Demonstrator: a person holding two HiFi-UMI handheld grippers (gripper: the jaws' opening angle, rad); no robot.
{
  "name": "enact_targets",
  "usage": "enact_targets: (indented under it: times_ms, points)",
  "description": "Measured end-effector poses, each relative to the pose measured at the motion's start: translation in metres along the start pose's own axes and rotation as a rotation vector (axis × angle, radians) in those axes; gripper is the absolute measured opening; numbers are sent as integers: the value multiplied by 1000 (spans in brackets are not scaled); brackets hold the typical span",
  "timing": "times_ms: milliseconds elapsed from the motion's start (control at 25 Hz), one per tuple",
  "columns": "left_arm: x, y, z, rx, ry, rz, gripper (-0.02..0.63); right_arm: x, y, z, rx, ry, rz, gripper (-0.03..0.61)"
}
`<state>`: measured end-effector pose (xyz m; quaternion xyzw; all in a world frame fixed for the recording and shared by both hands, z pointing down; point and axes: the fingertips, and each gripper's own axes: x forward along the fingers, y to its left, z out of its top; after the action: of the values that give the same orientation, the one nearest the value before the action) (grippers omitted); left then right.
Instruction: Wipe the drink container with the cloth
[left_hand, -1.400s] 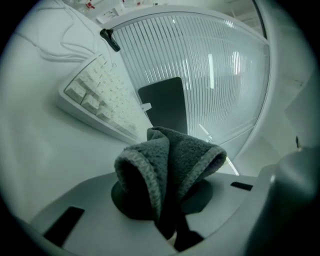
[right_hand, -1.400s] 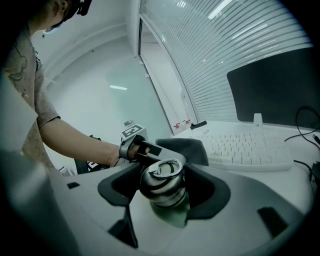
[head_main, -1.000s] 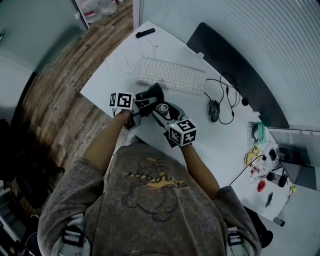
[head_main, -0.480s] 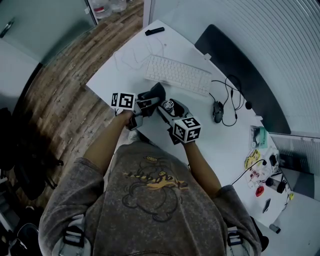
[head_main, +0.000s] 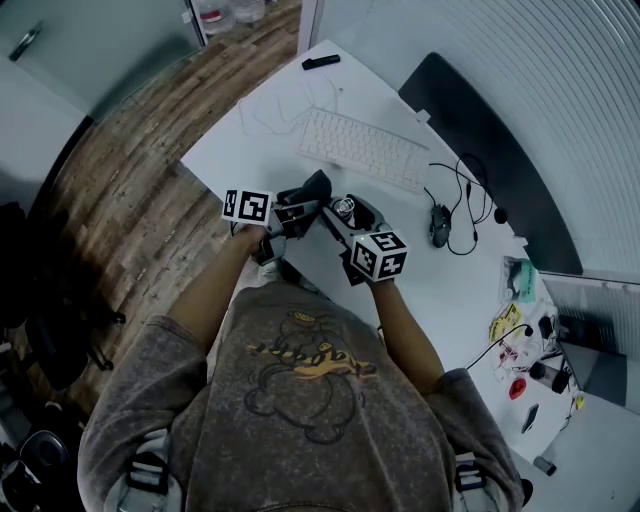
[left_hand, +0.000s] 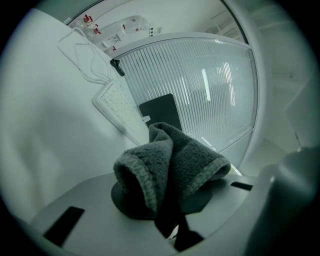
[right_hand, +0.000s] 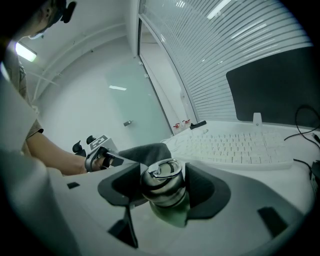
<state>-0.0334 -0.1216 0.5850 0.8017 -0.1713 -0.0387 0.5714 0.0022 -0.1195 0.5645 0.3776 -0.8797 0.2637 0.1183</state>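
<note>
Wiping: right gripper clamps silver-topped green can; left gripper, pinching grey terry cloth seemingly touching it, should circle firmly.

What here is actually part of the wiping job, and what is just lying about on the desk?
Part of the job:
- drink can, gripped by the right gripper
- grey cloth, gripped by the left gripper

Just lying about:
- keyboard
- mouse
- white cable
- dark pad

Nothing readable here tbh, the lettering printed on the grey t-shirt is too blurry to make out.
</note>
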Motion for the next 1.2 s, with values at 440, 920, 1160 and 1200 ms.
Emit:
enact_targets:
  times_ms: [440, 920, 1160, 1200]
  points:
    - [-8, -4, -25, 25, 57, 6, 74, 0, -2, 0, 6, -4, -6, 282]
    - [-9, -11, -52, 81, 152, 1, 72, 1, -2, -1, 5, 10, -16, 282]
    - [-6, -14, -64, 103, 195, -2, 74, 1, -1, -1, 4, 15, -26, 281]
    - [-5, -14, -66, 106, 203, -5, 74, 1, -2, -1, 4, 15, -28, 281]
